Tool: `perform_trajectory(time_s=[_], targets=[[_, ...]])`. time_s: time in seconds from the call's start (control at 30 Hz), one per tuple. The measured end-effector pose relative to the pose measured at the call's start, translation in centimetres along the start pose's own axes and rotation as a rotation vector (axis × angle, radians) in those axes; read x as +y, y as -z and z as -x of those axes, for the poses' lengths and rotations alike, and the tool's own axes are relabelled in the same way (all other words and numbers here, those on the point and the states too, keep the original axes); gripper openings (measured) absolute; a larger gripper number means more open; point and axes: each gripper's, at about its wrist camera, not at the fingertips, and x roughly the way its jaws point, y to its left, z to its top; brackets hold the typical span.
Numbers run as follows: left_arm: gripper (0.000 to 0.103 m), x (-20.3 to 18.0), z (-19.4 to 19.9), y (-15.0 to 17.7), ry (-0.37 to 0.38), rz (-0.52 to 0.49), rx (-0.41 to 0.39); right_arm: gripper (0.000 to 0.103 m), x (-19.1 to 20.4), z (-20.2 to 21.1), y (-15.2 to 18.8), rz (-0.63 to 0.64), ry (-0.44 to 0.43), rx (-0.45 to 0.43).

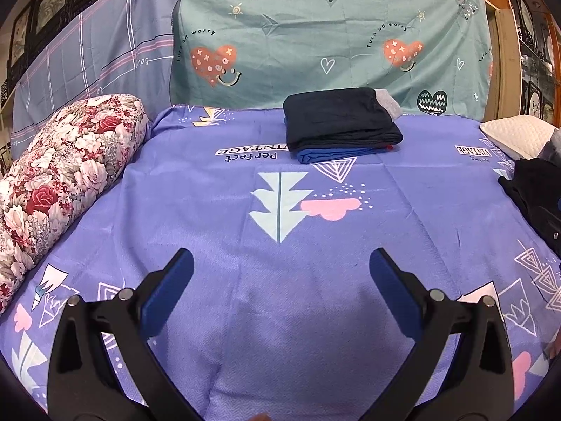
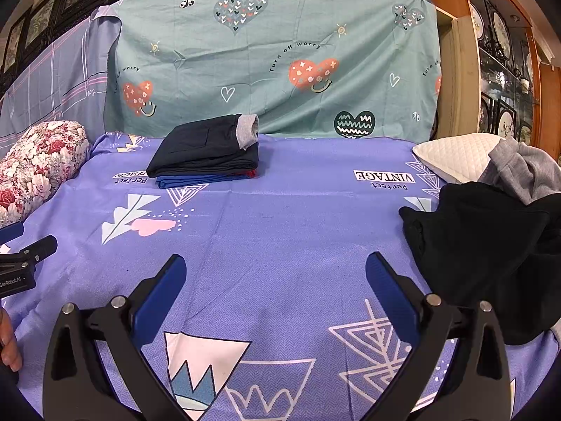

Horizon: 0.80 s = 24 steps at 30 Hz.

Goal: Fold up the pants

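Both grippers hung above the near part of a bed covered in a purple printed sheet (image 1: 438, 182), and neither touched any cloth. The left gripper (image 1: 280, 263) had its blue-padded jaws spread wide with only bare sheet between them; the right gripper (image 2: 275, 266) was likewise spread wide and held nothing. Toward the far edge of the bed, near the middle, lay a stack of folded garments (image 2: 207, 154): a dark piece with a grey band on top, a blue one beneath, and a sliver of red at its right end. At the right edge of the bed an unfolded heap of black pants (image 2: 491, 245) lay crumpled, just beside the right gripper's right finger, with a rumpled grey garment (image 2: 522, 168) resting behind it and partly over a white quilted pillow (image 2: 455, 154) in the far right corner. The same black heap showed at the right rim of the left wrist view. A rolled floral quilt (image 1: 59, 182) ran along the left edge of the bed. Behind the far edge hung a teal heart-printed sheet (image 1: 315, 42), and to its left a blue-grey checked cloth (image 1: 105, 52).
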Motion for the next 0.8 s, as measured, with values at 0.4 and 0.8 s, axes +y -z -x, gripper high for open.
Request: perform_trajectory(time_s=[0.4,0.8], targets=[[0.101,-0.03,0.16,-0.01,-0.002,0.0,-0.005,0.102,0.0,-0.06,0.02,0.0,-0.001,0.001],[0.101,0.14,0.1,-0.05,-0.003,0.009,0.0,0.102,-0.02,-0.07,0.0,0.001,-0.002,0.001]])
